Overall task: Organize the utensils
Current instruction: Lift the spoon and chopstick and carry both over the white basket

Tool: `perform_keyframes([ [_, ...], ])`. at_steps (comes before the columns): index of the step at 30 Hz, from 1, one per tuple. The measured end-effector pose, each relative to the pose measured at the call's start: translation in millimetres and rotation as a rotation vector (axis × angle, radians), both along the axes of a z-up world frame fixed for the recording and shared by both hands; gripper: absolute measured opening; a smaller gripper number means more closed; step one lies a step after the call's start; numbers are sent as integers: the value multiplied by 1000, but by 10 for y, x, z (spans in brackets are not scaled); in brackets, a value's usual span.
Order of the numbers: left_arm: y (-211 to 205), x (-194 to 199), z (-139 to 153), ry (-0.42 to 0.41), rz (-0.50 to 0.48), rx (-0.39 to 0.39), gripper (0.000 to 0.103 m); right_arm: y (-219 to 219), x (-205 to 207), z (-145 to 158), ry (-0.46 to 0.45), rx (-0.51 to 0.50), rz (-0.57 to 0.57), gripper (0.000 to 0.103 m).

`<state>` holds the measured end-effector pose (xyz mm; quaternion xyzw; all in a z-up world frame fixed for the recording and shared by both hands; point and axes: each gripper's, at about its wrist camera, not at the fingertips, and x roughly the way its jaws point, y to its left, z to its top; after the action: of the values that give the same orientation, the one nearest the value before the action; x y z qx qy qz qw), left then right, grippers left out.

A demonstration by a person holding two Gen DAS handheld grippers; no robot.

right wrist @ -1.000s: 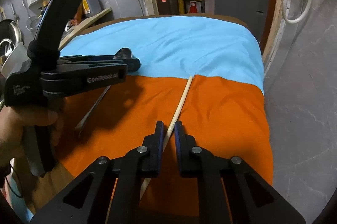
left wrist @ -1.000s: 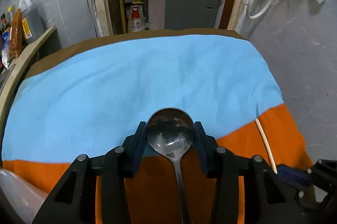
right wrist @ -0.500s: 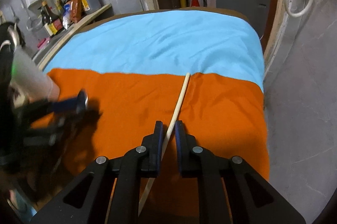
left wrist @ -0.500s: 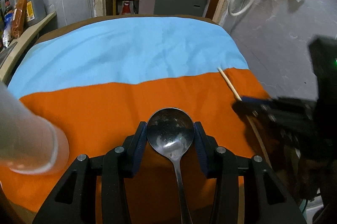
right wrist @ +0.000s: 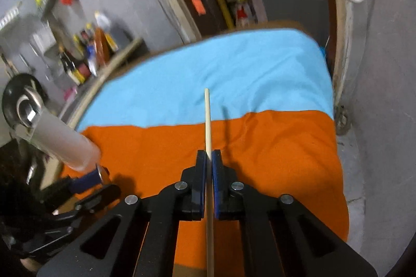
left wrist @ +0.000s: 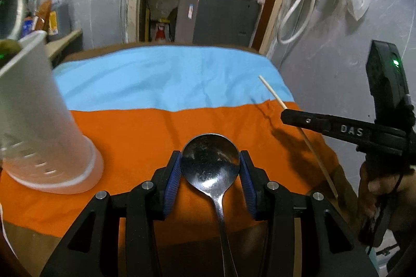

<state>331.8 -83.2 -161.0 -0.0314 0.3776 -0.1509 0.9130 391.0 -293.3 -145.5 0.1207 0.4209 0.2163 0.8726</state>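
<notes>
My left gripper (left wrist: 210, 165) is shut on a metal spoon (left wrist: 210, 162); the blue pads press the sides of its bowl and the handle runs back under the camera. It hovers over the orange cloth (left wrist: 156, 136). A white slotted utensil holder (left wrist: 39, 121) stands just to its left. The right gripper (right wrist: 208, 162) is shut on a pale wooden chopstick (right wrist: 207, 115), which is lifted off the cloth and throws a shadow. The left wrist view shows the right gripper (left wrist: 284, 117) with the chopstick (left wrist: 273, 92), and the right wrist view shows the holder (right wrist: 59, 141).
A blue cloth (left wrist: 169, 79) covers the far half of the table. A shelf with bottles (right wrist: 88, 56) runs along the left. A grey wall (left wrist: 325, 69) stands close to the table's right edge, and a grey cabinet (left wrist: 221, 19) stands behind it. A person's hand (left wrist: 377, 186) holds the right gripper.
The left gripper carried the spoon back and left, bringing the white holder into view. The right gripper's pads closed on the chopstick and raised it off the cloth.
</notes>
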Motion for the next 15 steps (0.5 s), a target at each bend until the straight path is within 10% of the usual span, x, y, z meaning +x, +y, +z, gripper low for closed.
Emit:
perform_keyframes([
  [15, 85, -382, 460, -274, 56, 6, 38, 190, -409, 648, -384, 225, -12, 3],
])
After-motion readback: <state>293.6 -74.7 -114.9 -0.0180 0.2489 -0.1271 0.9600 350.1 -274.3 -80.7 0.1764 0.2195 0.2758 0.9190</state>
